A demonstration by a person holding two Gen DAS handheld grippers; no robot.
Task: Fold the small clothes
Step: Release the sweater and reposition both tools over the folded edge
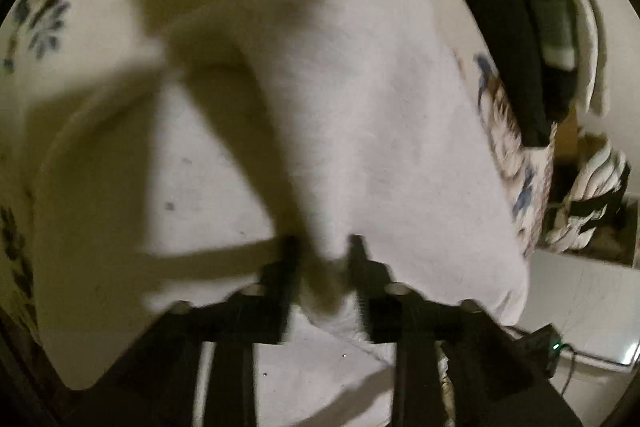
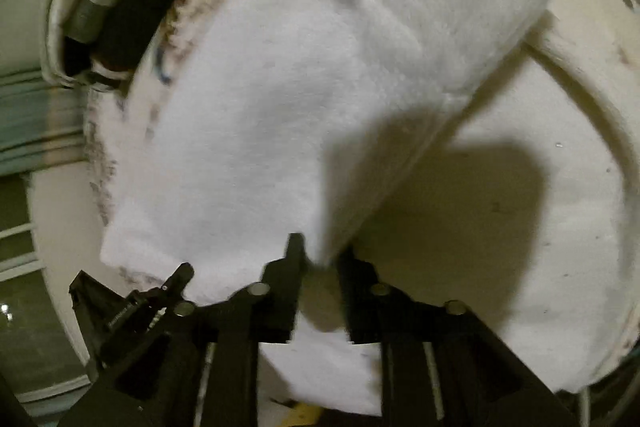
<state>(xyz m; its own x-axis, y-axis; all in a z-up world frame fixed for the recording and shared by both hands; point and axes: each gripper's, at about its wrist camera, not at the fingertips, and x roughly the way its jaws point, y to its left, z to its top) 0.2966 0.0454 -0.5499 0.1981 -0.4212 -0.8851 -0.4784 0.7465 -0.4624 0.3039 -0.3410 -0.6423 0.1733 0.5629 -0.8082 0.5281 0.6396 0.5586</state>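
A white fleecy garment fills most of the left wrist view, lifted and draped over a flower-patterned cover. My left gripper is shut on a bunched fold of the white garment, which runs up between its black fingers. In the right wrist view the same white garment hangs in a broad flap, and my right gripper is shut on its lower edge, cloth pinched between the fingers. The other gripper's black frame shows at lower left of that view. Both views are blurred.
The flower-patterned cover lies under the garment. A person's dark trousers and white-striped clothing stand at upper right of the left view. A black-and-white striped item sits in a box. A pale floor or panel lies at right.
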